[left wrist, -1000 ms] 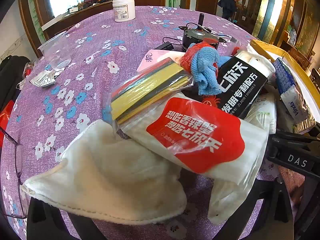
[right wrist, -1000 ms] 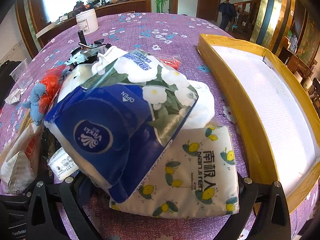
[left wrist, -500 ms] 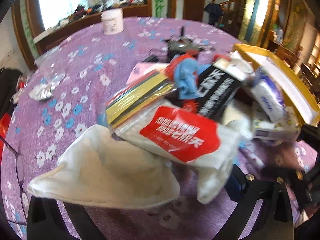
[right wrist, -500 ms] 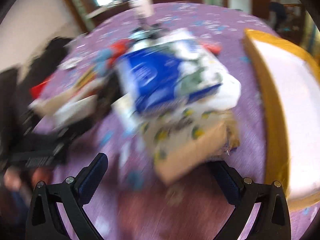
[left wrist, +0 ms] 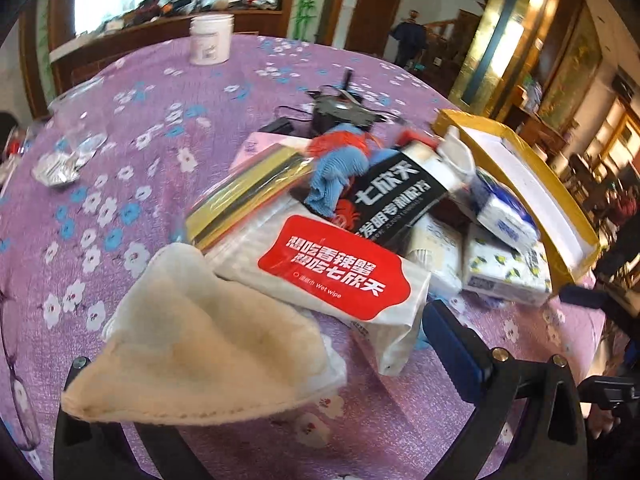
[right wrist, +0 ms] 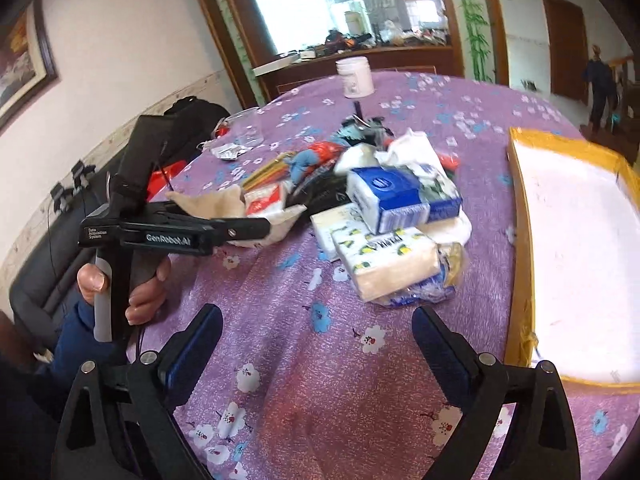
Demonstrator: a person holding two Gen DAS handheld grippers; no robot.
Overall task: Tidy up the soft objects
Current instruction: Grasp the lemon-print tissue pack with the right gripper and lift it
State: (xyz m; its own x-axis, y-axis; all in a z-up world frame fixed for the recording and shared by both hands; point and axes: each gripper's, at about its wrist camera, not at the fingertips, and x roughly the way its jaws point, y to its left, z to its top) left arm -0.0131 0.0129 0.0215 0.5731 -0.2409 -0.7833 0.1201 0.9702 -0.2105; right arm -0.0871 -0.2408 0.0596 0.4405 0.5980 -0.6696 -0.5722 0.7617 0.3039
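From your left wrist camera, your left gripper (left wrist: 256, 364) sits spread apart with the cream cloth (left wrist: 208, 344) lying between its fingers, not clamped. One red-label wipe pack (left wrist: 332, 276) touches the cloth's far edge; one black pack (left wrist: 396, 200) and one blue knitted toy (left wrist: 336, 172) lie beyond.

From your right wrist camera, your right gripper (right wrist: 316, 344) hangs released over bare purple tabletop (right wrist: 320, 400), well short of the pile. Two tissue packs lead it: one lemon-print pack (right wrist: 388, 260) and one blue pack (right wrist: 400, 196). One yellow tray (right wrist: 520, 240) stands right.
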